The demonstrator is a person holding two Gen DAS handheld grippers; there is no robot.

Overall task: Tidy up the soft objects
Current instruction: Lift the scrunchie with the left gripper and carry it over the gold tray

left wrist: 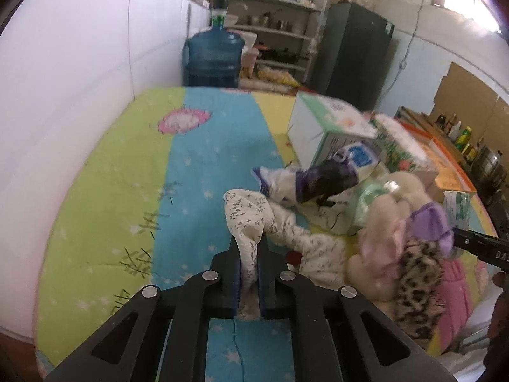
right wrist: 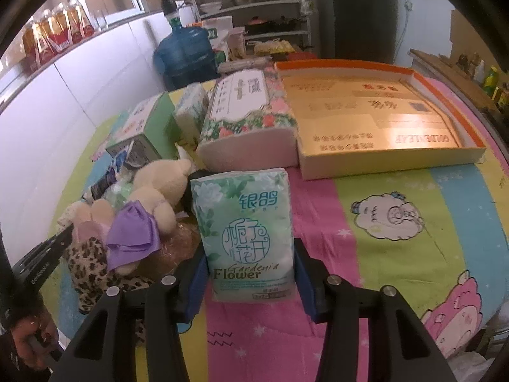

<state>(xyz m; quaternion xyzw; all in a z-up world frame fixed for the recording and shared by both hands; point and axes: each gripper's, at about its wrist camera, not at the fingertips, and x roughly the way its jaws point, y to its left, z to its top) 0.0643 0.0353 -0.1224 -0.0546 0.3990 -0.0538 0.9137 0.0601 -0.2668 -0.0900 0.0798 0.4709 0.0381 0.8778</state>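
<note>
A: Left wrist view, pls.
B: Left hand-held gripper [left wrist: 249, 248] clamped on fold of white star-print cloth [left wrist: 254, 219]; rest of cloth trails right over striped cartoon sheet [left wrist: 197, 165] covering surface. Beyond cloth: crumpled black-and-purple wrapper [left wrist: 321, 178], cream plush toy [left wrist: 381, 216] w/ purple bow [left wrist: 431, 222], leopard-print fabric [left wrist: 420, 273] just beside it. Green-and-white carton [left wrist: 321, 127] further back. Blue water jug [left wrist: 214, 54] past surface's far edge, by white wall.
A: Right wrist view?
B: Right hand-held gripper [right wrist: 248, 273] closed on upright green tissue pack [right wrist: 246, 235], pads pressed to both sides, pack standing on pink stripe. Left of pack: same plush toy, bow, leopard fabric, touching. Behind: floral tissue pack [right wrist: 251, 117], open orange-rimmed box [right wrist: 375, 117] beside it. Person's hand [right wrist: 28, 340] lower left on other tool.
</note>
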